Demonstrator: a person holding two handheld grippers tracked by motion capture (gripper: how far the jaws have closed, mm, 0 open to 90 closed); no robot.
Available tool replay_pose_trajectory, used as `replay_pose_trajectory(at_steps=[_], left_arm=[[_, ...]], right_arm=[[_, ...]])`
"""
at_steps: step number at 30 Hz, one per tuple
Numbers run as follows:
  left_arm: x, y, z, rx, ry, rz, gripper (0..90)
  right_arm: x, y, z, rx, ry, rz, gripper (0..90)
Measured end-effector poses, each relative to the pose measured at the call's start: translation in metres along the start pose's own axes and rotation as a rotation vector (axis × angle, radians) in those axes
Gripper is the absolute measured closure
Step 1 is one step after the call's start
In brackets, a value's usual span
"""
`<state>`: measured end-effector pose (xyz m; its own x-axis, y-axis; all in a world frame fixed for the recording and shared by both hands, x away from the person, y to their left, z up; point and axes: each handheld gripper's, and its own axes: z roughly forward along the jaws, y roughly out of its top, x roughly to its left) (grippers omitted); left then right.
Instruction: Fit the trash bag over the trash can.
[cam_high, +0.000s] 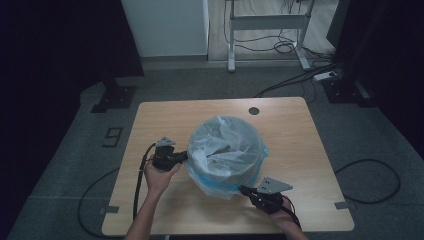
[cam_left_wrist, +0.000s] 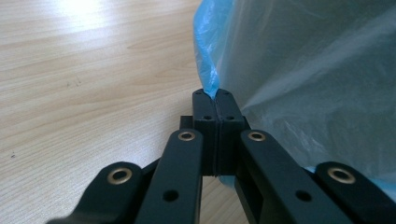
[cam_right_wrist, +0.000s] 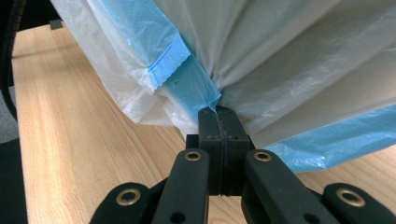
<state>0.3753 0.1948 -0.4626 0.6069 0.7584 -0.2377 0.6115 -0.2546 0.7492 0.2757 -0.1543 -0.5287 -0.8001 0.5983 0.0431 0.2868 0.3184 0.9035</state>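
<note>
Nearest the high camera, at the bottom of the frame, two forearms reached in over the desk (cam_high: 300, 130), a pale wooden top filling the middle of that view. On it, just right of centre, stood a round bin (cam_high: 227, 150) lined with a thin plastic bag (cam_high: 225, 142), whitish with a blue hem folded down over the rim.

At centre left of the high view, the left hand-held gripper (cam_high: 184, 156) met the bin's left side, jaws closed tight on a fold of the blue hem; in the left gripper view the film rose straight up out of the shut pads (cam_left_wrist: 205, 107). At lower right, the right hand-held gripper (cam_high: 243, 190) pinched the hem at the bin's near right side, jaws likewise shut on the film, which fanned out from them across the upper right of the right gripper view (cam_right_wrist: 289, 56).

So the bag lay between the two hands, up and ahead of each gripper. Both grips sat equally close to the rim, so any lift or pull would probably need both hands moving together.
</note>
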Motion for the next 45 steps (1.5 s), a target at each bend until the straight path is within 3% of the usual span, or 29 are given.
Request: replay_pose_trajectory(at_steps=[2, 7, 13, 15, 19, 22, 25, 27, 33, 36, 41, 45], left_arm=[[-0.001, 0.000, 0.001, 0.007, -0.002, 0.002, 88.9], [-0.004, -0.001, 0.003, 0.012, 0.003, 0.014, 88.5], [-0.005, 0.000, -0.002, -0.024, 0.013, 0.018, 84.7], [-0.005, 0.000, -0.005, -0.052, 0.035, 0.021, 77.4], [0.001, 0.001, -0.019, -0.131, 0.057, 0.000, 53.3], [0.008, 0.001, -0.032, -0.173, 0.057, -0.011, 43.6], [0.013, -0.001, -0.045, -0.209, 0.041, -0.012, 39.5], [0.015, -0.001, -0.052, -0.229, 0.003, 0.005, 38.7], [0.004, 0.009, -0.068, -0.262, -0.046, 0.146, 35.5], [-0.002, 0.017, -0.075, -0.275, -0.077, 0.197, 35.2], [-0.008, 0.029, -0.083, -0.300, -0.155, 0.240, 34.9], [-0.010, 0.038, -0.083, -0.309, -0.188, 0.259, 34.0]], right_arm=[[-0.001, 0.001, -0.003, -0.009, -0.003, 0.002, 87.1], [-0.006, 0.006, -0.020, -0.069, -0.018, 0.003, 73.6], [-0.020, 0.007, -0.037, -0.130, -0.084, 0.051, 57.9], [-0.024, 0.006, -0.040, -0.136, -0.100, 0.067, 55.5], [-0.029, 0.005, -0.046, -0.155, -0.126, 0.095, 52.3], [-0.033, 0.003, -0.050, -0.166, -0.137, 0.115, 51.6], [-0.036, 0.001, -0.051, -0.171, -0.147, 0.135, 51.0], [-0.038, 0.000, -0.052, -0.173, -0.151, 0.150, 50.6], [-0.044, -0.004, -0.054, -0.179, -0.162, 0.174, 49.7], [-0.047, -0.007, -0.056, -0.185, -0.166, 0.189, 49.6], [-0.050, -0.010, -0.062, -0.195, -0.168, 0.205, 49.3], [-0.051, -0.014, -0.066, -0.197, -0.165, 0.208, 48.8]])
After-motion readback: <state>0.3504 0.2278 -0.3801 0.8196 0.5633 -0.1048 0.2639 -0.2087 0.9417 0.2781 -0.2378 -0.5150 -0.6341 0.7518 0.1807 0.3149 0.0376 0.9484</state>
